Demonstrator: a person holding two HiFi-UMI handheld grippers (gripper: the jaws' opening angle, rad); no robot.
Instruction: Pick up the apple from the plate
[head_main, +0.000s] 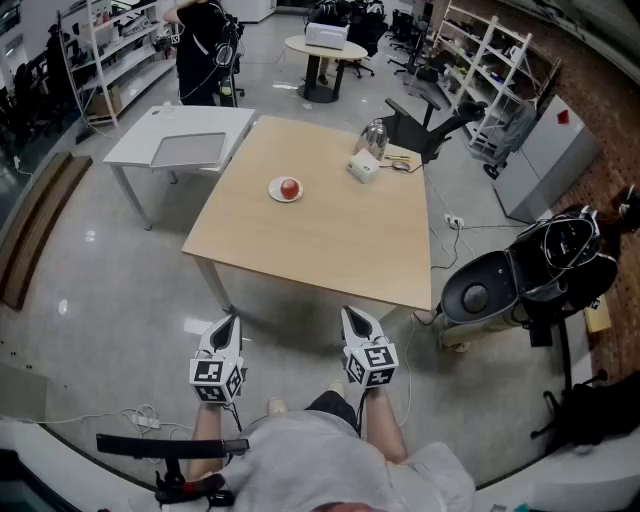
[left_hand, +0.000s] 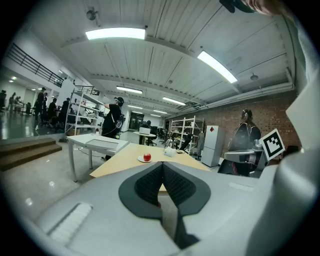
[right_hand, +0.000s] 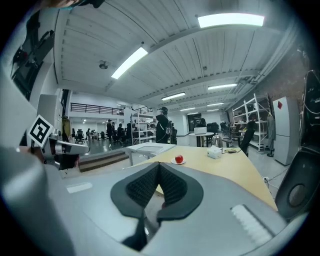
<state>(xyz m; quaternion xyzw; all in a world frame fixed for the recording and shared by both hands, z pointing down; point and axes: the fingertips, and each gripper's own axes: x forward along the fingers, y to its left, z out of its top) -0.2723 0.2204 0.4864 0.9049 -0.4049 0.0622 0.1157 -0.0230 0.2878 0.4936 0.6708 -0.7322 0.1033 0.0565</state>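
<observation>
— Nearest the head camera, what is seen of the two grippers?

— Side by side, the left gripper (head_main: 231, 320) and the right gripper (head_main: 352, 314) are held just short of the near edge of the bench (head_main: 330, 250), both pointed toward it.

— How are the fingers set?

— On each gripper the fingers (left_hand: 149, 183) are pressed together, tip against tip, and nothing is held between them.

— Where is the apple found?

— The apple (head_main: 290, 188) is seen on a white plate (head_main: 274, 191) on the far half of the bench, well apart from both grippers. In each gripper view it is framed just above the closed fingers, slightly left of them for the left gripper and slightly right for the right gripper.
</observation>
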